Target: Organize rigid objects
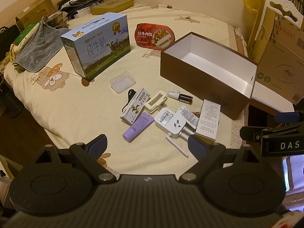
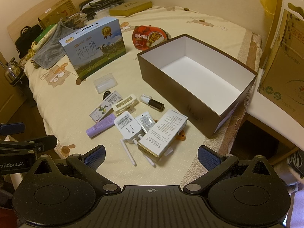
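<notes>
A brown box (image 1: 199, 79) (image 2: 182, 93) with a white, empty inside stands open on the bed. In front of it lies a heap of small items: a white plug adapter with antennas (image 1: 170, 122) (image 2: 128, 127), a purple tube (image 1: 137, 126) (image 2: 100, 128), a long white carton (image 1: 208, 118) (image 2: 163, 134), a small printed carton (image 1: 134, 105) (image 2: 106, 107), a cream clip (image 1: 155, 101) (image 2: 124, 103), a dark bottle (image 1: 181, 96) (image 2: 153, 102) and a clear plastic case (image 1: 122, 81) (image 2: 105, 82). My left gripper (image 1: 147, 146) and right gripper (image 2: 151, 155) are open, empty, hovering just short of the heap.
A blue milk carton (image 1: 96, 45) (image 2: 93, 49) and a red meal tub (image 1: 154, 36) (image 2: 149, 35) stand behind the heap. A grey cloth (image 1: 38, 47) and clutter lie at the far left. Cardboard boxes (image 1: 279, 57) (image 2: 283, 72) stand to the right, off the bed.
</notes>
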Demonstrator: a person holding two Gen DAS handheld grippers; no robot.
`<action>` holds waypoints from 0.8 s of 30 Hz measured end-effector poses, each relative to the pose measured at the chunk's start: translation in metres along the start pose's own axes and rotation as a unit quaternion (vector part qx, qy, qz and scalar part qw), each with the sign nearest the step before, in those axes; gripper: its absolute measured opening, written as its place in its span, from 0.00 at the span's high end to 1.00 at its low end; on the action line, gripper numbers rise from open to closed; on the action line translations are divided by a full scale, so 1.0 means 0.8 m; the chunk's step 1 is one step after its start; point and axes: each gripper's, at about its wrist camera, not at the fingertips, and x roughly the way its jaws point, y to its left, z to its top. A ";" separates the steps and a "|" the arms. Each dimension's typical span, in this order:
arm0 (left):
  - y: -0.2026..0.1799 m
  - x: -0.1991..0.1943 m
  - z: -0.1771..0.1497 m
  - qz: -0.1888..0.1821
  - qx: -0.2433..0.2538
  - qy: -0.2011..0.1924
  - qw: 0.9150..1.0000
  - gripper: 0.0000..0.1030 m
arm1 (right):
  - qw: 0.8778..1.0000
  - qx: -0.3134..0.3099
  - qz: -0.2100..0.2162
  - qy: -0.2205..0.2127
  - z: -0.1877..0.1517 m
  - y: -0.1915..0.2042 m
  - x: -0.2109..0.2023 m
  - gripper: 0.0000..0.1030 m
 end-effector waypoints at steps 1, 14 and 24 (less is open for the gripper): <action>0.000 0.000 0.000 0.000 0.000 0.000 1.000 0.13 | 1.000 0.000 0.000 0.000 0.000 0.000 0.000 0.02; 0.000 0.000 0.000 0.000 0.001 0.001 1.000 0.13 | 1.000 0.001 0.001 0.001 0.001 -0.002 0.002 0.02; -0.009 0.006 -0.007 0.001 0.001 0.002 1.000 0.13 | 1.000 0.001 0.002 0.002 0.002 -0.004 0.003 0.02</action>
